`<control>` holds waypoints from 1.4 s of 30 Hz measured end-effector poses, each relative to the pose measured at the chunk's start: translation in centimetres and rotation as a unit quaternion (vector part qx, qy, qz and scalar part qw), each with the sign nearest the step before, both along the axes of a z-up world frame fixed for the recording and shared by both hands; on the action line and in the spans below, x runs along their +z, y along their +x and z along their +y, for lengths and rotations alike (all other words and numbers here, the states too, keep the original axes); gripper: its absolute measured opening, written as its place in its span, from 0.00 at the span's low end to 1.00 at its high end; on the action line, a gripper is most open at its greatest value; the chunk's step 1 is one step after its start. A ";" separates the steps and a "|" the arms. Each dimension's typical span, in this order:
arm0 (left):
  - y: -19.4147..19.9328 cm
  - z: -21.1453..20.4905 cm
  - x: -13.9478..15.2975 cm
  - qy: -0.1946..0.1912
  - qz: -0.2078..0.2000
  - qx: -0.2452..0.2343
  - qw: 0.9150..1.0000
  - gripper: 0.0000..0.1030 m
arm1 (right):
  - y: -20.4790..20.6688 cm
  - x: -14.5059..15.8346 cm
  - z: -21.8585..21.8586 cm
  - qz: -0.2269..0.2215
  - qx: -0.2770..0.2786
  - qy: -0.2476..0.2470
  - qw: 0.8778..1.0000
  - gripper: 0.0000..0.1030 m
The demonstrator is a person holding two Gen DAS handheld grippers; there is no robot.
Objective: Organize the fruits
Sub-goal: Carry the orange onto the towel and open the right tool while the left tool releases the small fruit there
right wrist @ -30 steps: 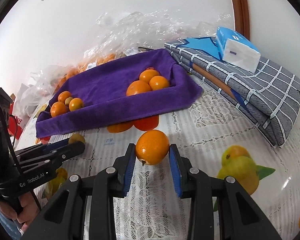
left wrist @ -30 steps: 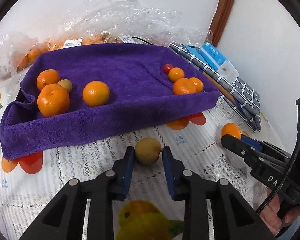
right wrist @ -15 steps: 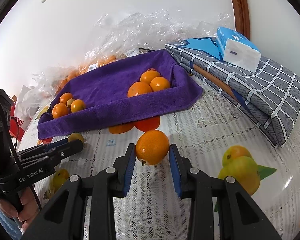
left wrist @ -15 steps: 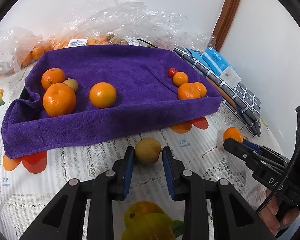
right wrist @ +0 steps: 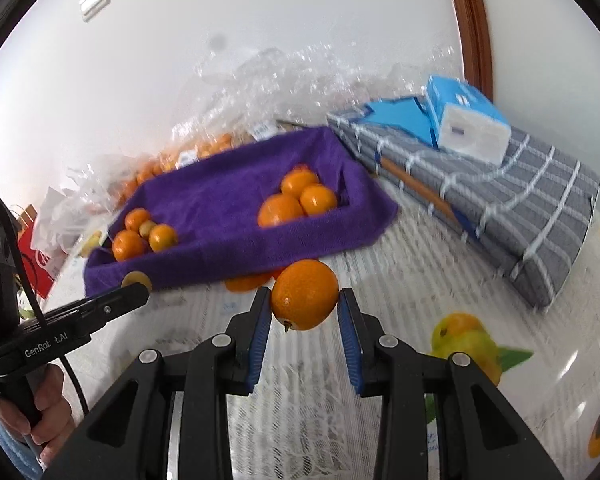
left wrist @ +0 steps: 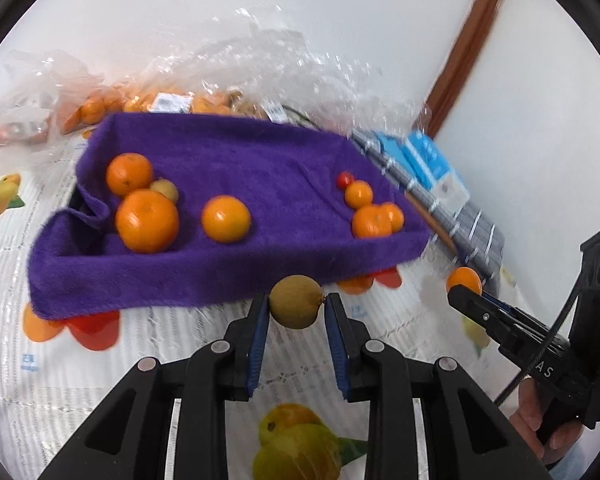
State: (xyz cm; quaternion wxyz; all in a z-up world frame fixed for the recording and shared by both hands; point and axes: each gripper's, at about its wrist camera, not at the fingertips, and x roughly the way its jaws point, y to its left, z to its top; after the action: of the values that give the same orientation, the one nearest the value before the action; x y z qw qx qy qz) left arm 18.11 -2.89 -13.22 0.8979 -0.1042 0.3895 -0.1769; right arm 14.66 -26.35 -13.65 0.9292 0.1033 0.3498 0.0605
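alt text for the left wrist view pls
The left gripper pinches a small yellow-brown fruit in front of a purple towel-lined tray holding oranges. At right, the right gripper holds an orange.

1. Towel (left wrist: 236,168) was solid purple.
2. Held fruit (left wrist: 296,306) was yellow-brown; other fruit (right wrist: 305,294) orange.
3. Surface cloth (right wrist: 400,264) was white lace with fruit prints.
4. Folded fabric (right wrist: 520,200) was grey with white checks.
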 end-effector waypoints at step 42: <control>12.5 2.8 -1.0 0.024 -0.041 0.108 0.993 0.27 | 13.5 -1.0 6.9 -0.008 0.075 -0.054 0.996 0.33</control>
State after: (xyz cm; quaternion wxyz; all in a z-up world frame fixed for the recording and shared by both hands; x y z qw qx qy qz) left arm 30.60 -0.07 -14.20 0.9291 -0.1162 0.3432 -0.0737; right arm 28.12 -19.48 -14.68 0.9290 0.0257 0.3518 0.1121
